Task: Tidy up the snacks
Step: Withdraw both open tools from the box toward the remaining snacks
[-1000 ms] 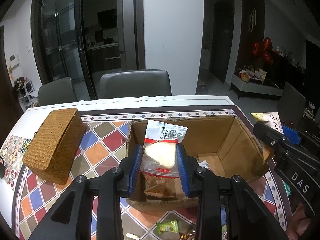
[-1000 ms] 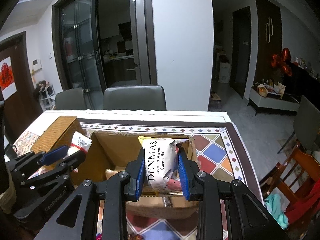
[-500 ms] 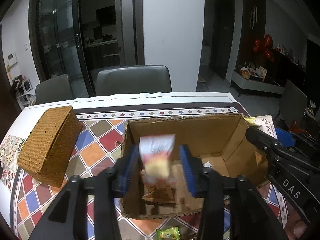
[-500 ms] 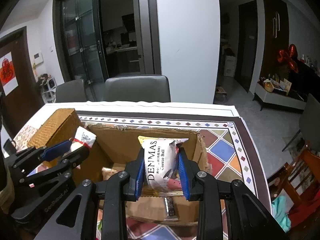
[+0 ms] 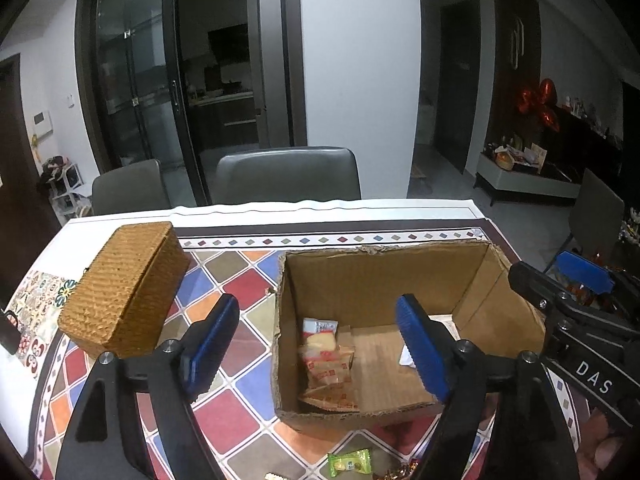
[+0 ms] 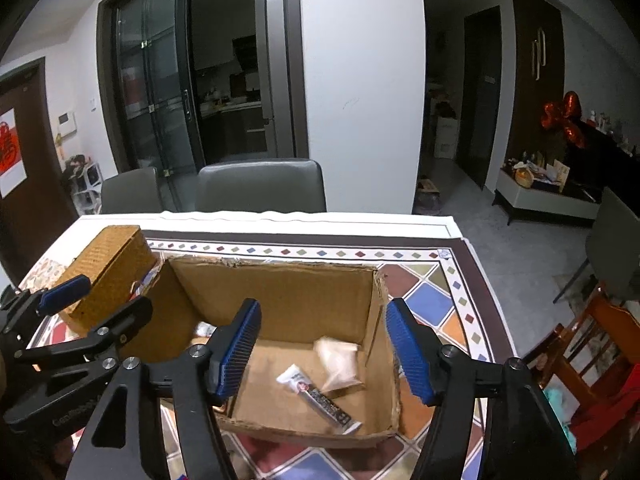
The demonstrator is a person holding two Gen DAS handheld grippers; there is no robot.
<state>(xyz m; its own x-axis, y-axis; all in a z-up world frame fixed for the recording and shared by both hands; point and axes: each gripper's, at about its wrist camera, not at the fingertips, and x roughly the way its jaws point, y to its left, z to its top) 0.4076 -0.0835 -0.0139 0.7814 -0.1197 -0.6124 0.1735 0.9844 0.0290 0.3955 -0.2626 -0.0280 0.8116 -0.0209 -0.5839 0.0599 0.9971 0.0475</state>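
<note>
While both tools hover over it, the counter (image 5: pixel 248 288), covered in a cloth of coloured diamonds, carries an open cardboard box (image 5: pixel 384 276) with its long axis running left to right across the left wrist view, and a woven basket (image 5: pixel 124 292) just beside the box's left wall. Left tool (image 5: pixel 316 344) and right tool (image 6: pixel 324 354) each have their blue-padded jaws opening, well apart, with nothing between them. On the box floor near its left wall lies a heap of biscuit packets (image 5: pixel 326 360), the topmost with its long axis pointing away from the camera toward the far wall. Toward the right wall, a pale snack bag (image 6: pixel 338 362) rests tilted, and a slim dark bar (image 6: pixel 320 396) lies flat beside it, its long axis running diagonally toward the near right corner. Outside the box's near wall sits a small green candy (image 5: pixel 350 465).
</note>
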